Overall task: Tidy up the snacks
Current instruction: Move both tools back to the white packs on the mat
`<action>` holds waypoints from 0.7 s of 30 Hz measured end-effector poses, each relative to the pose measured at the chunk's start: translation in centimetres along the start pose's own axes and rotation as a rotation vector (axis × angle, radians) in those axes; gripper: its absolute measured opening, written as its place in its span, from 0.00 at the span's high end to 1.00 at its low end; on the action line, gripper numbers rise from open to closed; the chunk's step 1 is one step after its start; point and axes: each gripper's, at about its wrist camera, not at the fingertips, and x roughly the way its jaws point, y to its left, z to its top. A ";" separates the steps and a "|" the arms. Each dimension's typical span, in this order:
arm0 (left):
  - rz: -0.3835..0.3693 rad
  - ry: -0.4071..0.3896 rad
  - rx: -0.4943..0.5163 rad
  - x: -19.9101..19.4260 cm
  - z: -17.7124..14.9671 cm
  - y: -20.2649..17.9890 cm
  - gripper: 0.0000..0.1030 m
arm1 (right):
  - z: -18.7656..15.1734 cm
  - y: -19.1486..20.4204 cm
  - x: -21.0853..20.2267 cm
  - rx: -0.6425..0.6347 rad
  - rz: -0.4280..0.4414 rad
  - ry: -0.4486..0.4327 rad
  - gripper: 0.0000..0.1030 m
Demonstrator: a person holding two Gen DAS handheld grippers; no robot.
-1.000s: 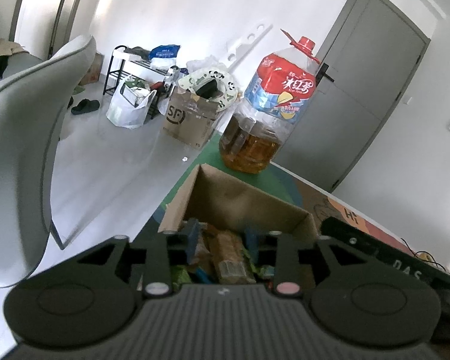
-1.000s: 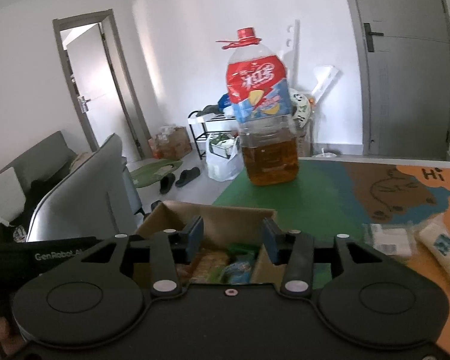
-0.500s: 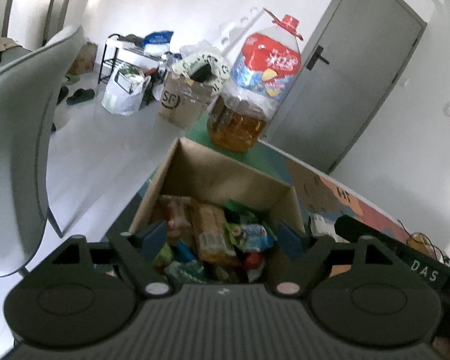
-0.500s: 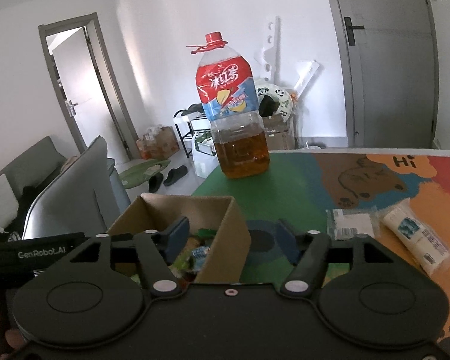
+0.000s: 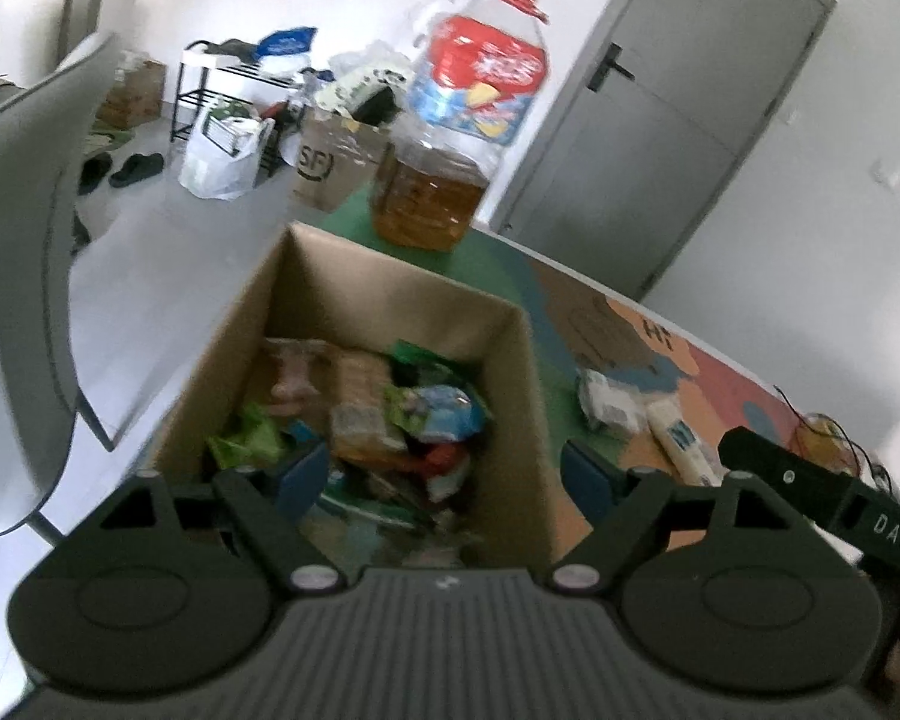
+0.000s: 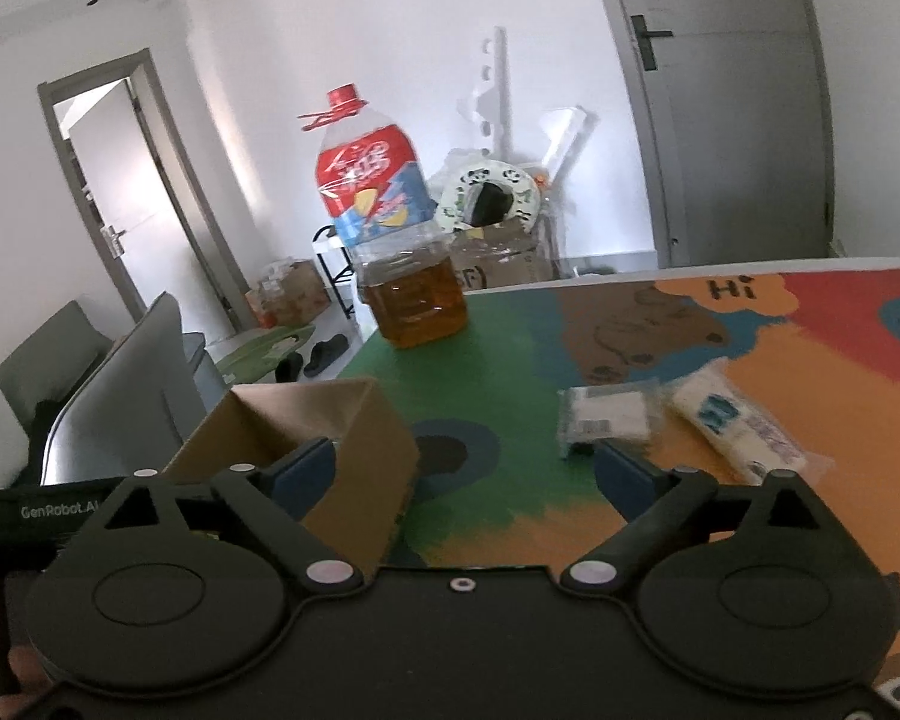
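An open cardboard box (image 5: 402, 300) holds several snack packets (image 5: 390, 414). My left gripper (image 5: 444, 474) hovers over its near end. Its jaws are opening with nothing gripped; one fingertip is over the snacks, the other outside the box's right wall. On the mat right of the box lie a white packet (image 6: 606, 429) and a long white-and-blue packet (image 6: 738, 426), also seen as the white packet (image 5: 606, 402) and the long packet (image 5: 684, 444). My right gripper (image 6: 462, 474) hangs over the mat between the box (image 6: 306, 432) and these packets, its jaws opening and empty.
A large oil bottle (image 6: 390, 252) with a red cap stands on the green part of the colourful mat (image 6: 510, 360), behind the box. A grey chair (image 5: 12, 276) is left of the table edge. Bags, boxes and a rack clutter the floor beyond.
Both grippers opened wide from a narrow gap. The left one drew back from the box, showing more of its contents. The right one swung rightward, off the box toward the two packets.
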 end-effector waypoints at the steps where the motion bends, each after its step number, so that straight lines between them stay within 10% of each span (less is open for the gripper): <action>1: -0.005 0.007 0.007 0.1 -0.1 -0.5 0.19 | 0.0 -0.4 -0.2 0.006 -0.003 -0.001 0.04; 21: -0.079 0.012 0.112 3.2 -1.0 -9.8 0.20 | 0.0 -9.1 -3.3 0.097 -0.097 -0.038 0.03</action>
